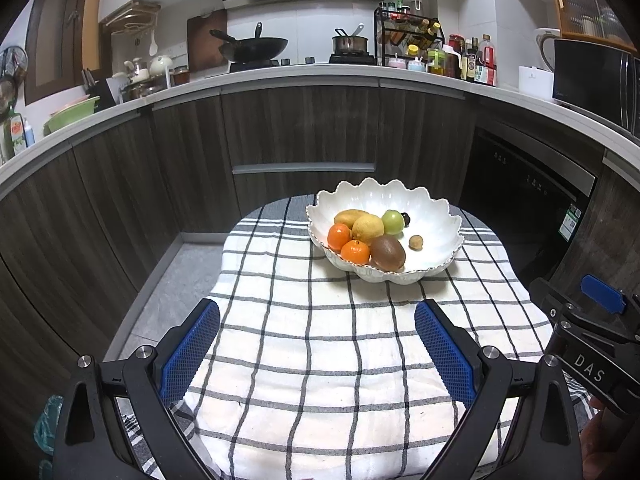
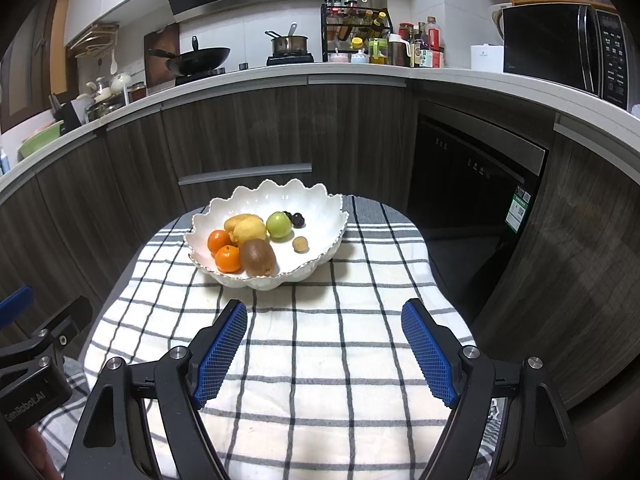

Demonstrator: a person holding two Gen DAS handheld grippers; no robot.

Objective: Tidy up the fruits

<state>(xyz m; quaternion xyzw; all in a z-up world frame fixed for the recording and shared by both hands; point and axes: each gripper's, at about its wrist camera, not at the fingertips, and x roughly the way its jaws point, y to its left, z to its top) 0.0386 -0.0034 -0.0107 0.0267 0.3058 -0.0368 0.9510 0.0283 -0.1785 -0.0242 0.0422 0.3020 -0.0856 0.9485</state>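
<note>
Claws (image 1: 316, 312) (image 2: 324, 312) agape, empty, tilted down over checked cloth (image 1: 320, 360).

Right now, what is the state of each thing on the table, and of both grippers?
Bowl: upright on the cloth, holding all the fruit.
Kiwi: in the bowl, beside an orange.
Oranges: two, in the bowl.
Green fruit: in the bowl.
Cloth: spread over the table.
Left gripper: open, empty.
Right gripper: open, empty.
</note>
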